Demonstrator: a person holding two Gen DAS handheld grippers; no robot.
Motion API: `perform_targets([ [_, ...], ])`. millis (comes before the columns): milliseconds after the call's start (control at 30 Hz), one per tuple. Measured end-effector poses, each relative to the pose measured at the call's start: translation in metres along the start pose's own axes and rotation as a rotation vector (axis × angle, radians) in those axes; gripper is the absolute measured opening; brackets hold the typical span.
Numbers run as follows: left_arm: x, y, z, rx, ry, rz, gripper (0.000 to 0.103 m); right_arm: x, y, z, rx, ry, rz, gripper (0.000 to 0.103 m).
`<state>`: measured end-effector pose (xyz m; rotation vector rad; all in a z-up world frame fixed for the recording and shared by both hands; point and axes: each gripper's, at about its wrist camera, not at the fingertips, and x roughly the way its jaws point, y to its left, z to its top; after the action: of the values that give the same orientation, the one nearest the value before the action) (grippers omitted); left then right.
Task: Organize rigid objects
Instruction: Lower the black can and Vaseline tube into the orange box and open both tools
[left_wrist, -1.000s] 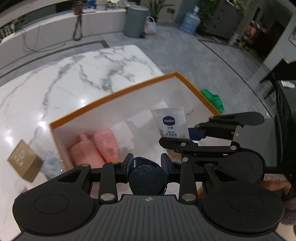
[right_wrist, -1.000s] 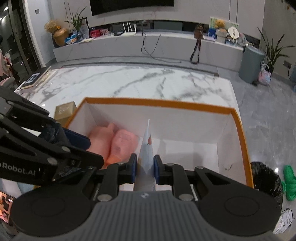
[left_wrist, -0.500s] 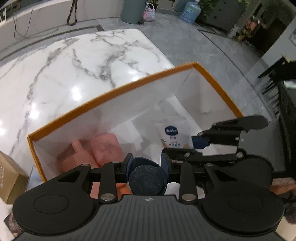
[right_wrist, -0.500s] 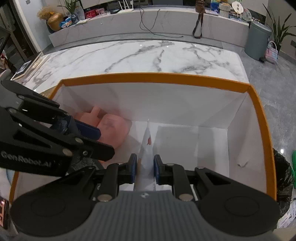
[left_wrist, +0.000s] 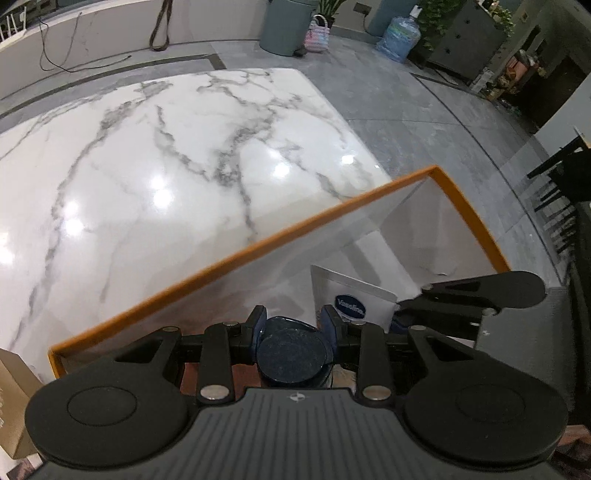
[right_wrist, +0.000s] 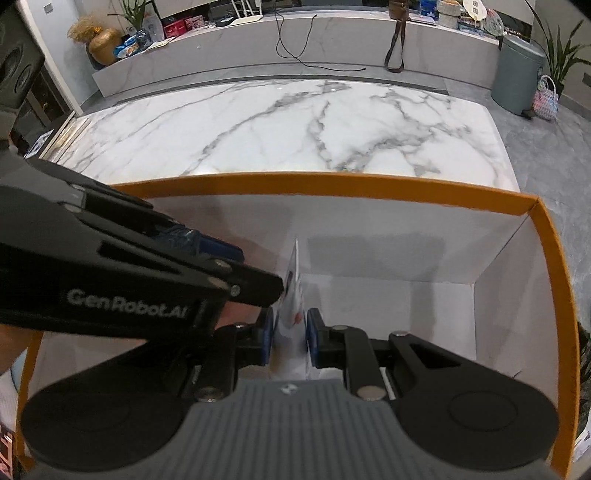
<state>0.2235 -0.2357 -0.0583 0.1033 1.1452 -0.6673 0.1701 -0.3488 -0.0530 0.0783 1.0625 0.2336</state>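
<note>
An orange-rimmed white box (left_wrist: 229, 258) (right_wrist: 332, 182) stands on the marble table. My left gripper (left_wrist: 293, 325) is shut on a dark blue round-capped jar (left_wrist: 293, 352) and holds it inside the box. My right gripper (right_wrist: 290, 332) is shut on a white Vaseline tube (right_wrist: 293, 295), held upright inside the box; its label shows in the left wrist view (left_wrist: 351, 299). The left gripper's black arm (right_wrist: 129, 273) crosses the right wrist view just left of the tube. The pink bottles in the box are hidden now.
A tan cardboard box (left_wrist: 14, 398) sits on the table left of the orange box. The marble tabletop (right_wrist: 295, 129) stretches beyond the box. A black bin bag (right_wrist: 583, 354) stands on the floor at the right.
Both grippers have sunk deeper into the box with their objects. The pink bottles have dropped out of sight behind the grippers.
</note>
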Motion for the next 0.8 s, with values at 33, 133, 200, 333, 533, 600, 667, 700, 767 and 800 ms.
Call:
perform_targets([
  [33, 0.001, 0.001, 0.001, -0.004, -0.002, 0.007, 0.036, 0.001, 0.0, 0.001, 0.005, 0.001, 0.001, 0.018],
  [133, 0.002, 0.004, 0.002, -0.007, -0.006, 0.03, 0.036, 0.004, 0.001, 0.003, 0.003, 0.0, -0.003, 0.018],
  [200, 0.003, 0.006, 0.003, -0.014, -0.004, 0.035, 0.036, 0.004, 0.002, 0.002, 0.001, -0.002, -0.005, 0.018],
  [333, 0.003, 0.005, 0.004, -0.011, -0.001, 0.047, 0.036, 0.005, 0.003, 0.003, -0.003, -0.006, -0.013, 0.018],
  [533, 0.003, 0.003, 0.004, -0.003, -0.011, 0.056, 0.039, 0.001, 0.006, 0.001, 0.001, -0.019, -0.023, 0.029],
  [600, 0.003, 0.003, 0.004, -0.005, -0.015, 0.045, 0.043, 0.0, 0.006, 0.001, 0.002, -0.022, -0.031, 0.032],
  [667, 0.001, 0.003, 0.004, -0.008, -0.021, 0.036, 0.046, -0.002, 0.005, 0.0, 0.001, -0.021, -0.059, 0.033],
  [700, 0.0, 0.003, 0.004, -0.008, -0.025, 0.03, 0.047, -0.003, 0.004, 0.0, 0.003, -0.02, -0.06, 0.033],
  [767, -0.001, 0.002, 0.004, -0.003, -0.032, 0.033, 0.047, -0.005, 0.001, -0.001, 0.012, -0.02, -0.057, 0.042],
  [800, -0.001, 0.002, 0.004, -0.003, -0.036, 0.037, 0.047, -0.006, 0.0, -0.002, 0.015, -0.024, -0.056, 0.048],
])
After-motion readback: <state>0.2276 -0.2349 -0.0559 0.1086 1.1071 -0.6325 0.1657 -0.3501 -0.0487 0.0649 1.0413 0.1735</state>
